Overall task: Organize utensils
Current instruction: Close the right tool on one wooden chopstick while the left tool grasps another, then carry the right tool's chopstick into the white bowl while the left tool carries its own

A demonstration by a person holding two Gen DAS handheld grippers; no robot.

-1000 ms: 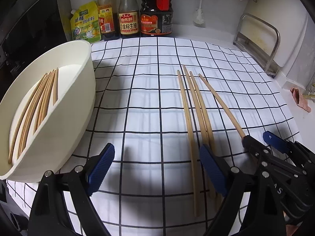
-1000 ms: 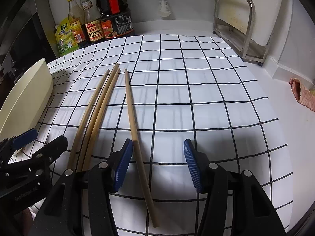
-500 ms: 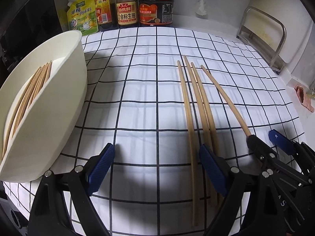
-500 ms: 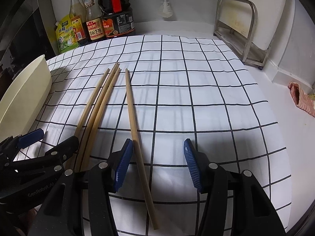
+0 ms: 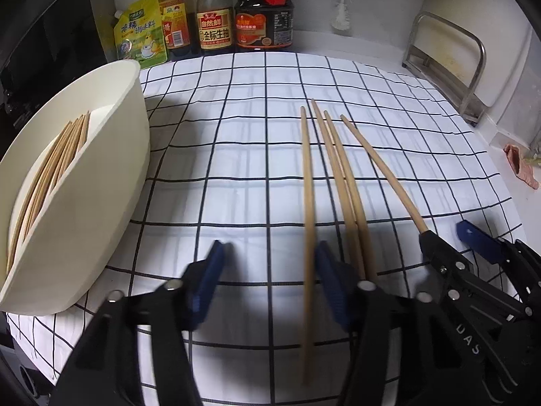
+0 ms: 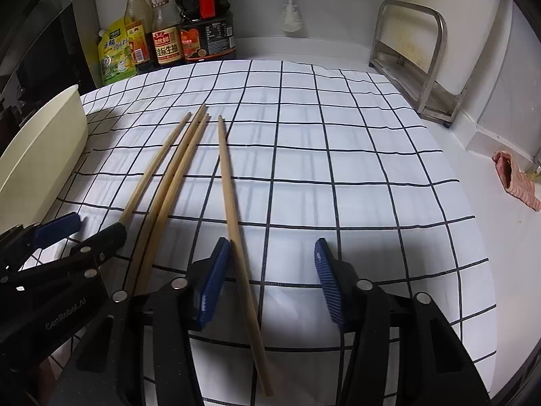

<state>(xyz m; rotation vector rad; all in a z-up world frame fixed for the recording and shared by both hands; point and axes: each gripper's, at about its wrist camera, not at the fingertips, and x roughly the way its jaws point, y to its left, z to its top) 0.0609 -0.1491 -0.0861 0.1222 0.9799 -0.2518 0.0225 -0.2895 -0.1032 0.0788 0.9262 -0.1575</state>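
Observation:
Several wooden chopsticks (image 5: 338, 182) lie side by side on the checked cloth (image 5: 236, 155). A cream tub (image 5: 84, 209) at the left holds several more chopsticks (image 5: 50, 169). My left gripper (image 5: 267, 280) is open and empty; the leftmost chopstick (image 5: 307, 223) lies between its jaws, close to the right pad. My right gripper (image 6: 270, 277) is open and empty; the rightmost chopstick (image 6: 233, 209) lies between its jaws, against the left pad. The right gripper also shows in the left wrist view (image 5: 449, 240), and the left gripper shows in the right wrist view (image 6: 77, 230).
Sauce bottles (image 5: 213, 10) and a yellow pouch (image 5: 140, 34) stand at the back wall. A metal rack (image 5: 446, 67) stands at the back right. A pink scrap (image 6: 514, 179) lies on the white counter at the right. The tub's wall also shows in the right wrist view (image 6: 40, 159).
My left gripper has moved right and closer to the cloth, so the leftmost chopstick now lies between its jaws. My right gripper has barely moved.

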